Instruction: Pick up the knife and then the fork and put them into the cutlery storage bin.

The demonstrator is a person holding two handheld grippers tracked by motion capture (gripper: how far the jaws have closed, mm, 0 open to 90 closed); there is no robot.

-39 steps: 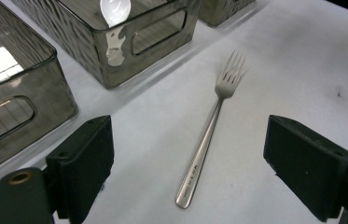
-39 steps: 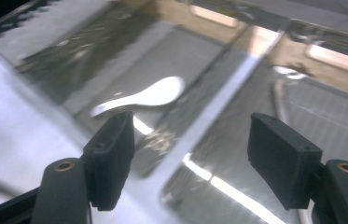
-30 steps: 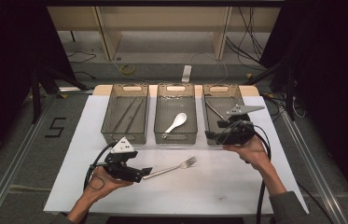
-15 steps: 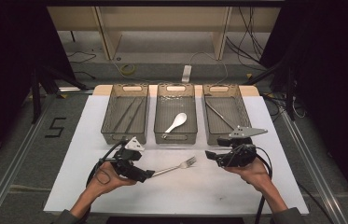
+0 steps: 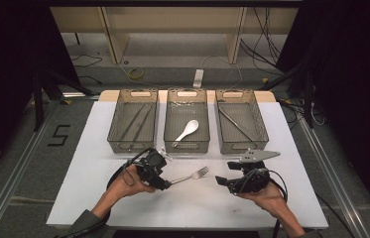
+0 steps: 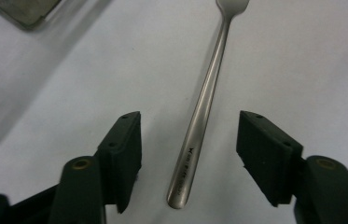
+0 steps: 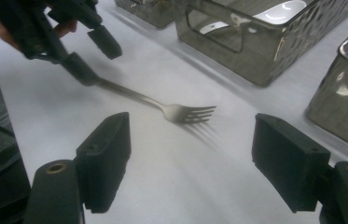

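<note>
Flat on the white bench [image 5: 98, 198] lies the fork [image 5: 191, 175], tines toward 2 o'clock, below the middle of 3 trays [image 5: 186, 144]. Left gripper [image 6: 188, 158] fingers straddle its handle, released. At 3 o'clock, right gripper [image 5: 219, 180] is also spread, holding nothing.

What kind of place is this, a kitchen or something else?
Probably a lab recording bench, not a kitchen: a white table bears three mesh trays for sorting cutlery, with loose cables on the floor behind and an aluminium rail beside it.

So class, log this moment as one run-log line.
left hand-held gripper: open, straddling fork handle | right hand-held gripper: open, empty | fork: flat on table
</note>
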